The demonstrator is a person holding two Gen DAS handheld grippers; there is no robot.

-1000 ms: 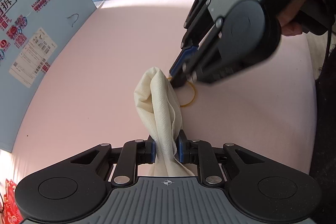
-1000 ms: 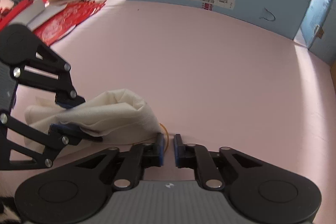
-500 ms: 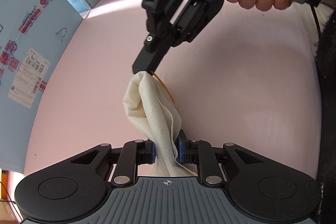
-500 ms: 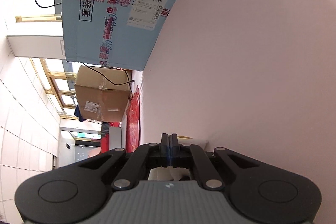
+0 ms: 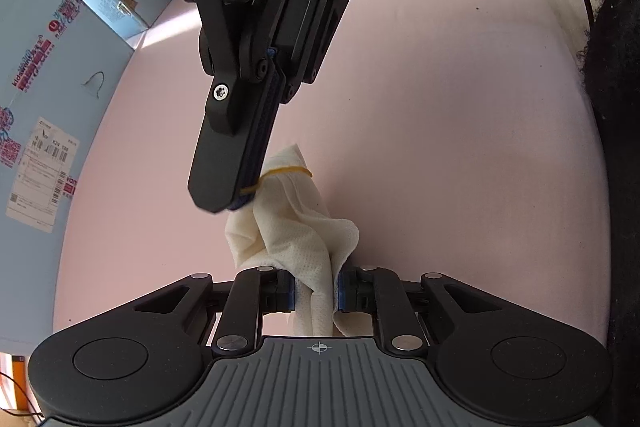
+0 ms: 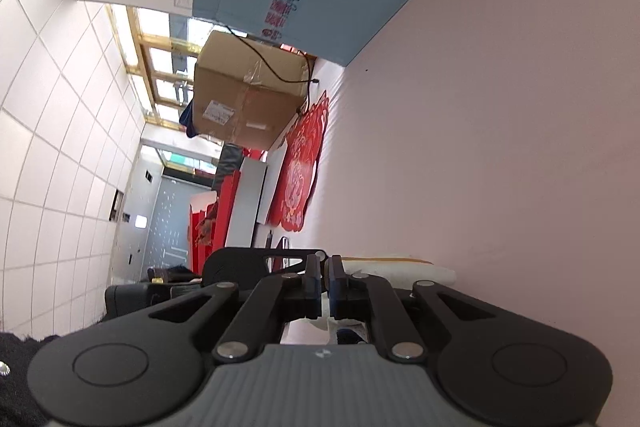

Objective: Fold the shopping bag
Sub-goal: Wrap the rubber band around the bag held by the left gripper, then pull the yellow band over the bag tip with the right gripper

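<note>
Since a second ago the right tool [image 5: 240, 201] has lifted the yellow rubber band [image 5: 286, 171] off the pink counter [image 5: 460, 147] and now stretches it around the top of the bunched cream shopping bag [image 5: 296, 227], its fingers pinched tight on the band. Below, the left tool [image 5: 316, 293] clamps the bag's lower part, holding it upright above the counter. Blue cardboard boxes [image 5: 48, 75] border the counter on the left.
</note>
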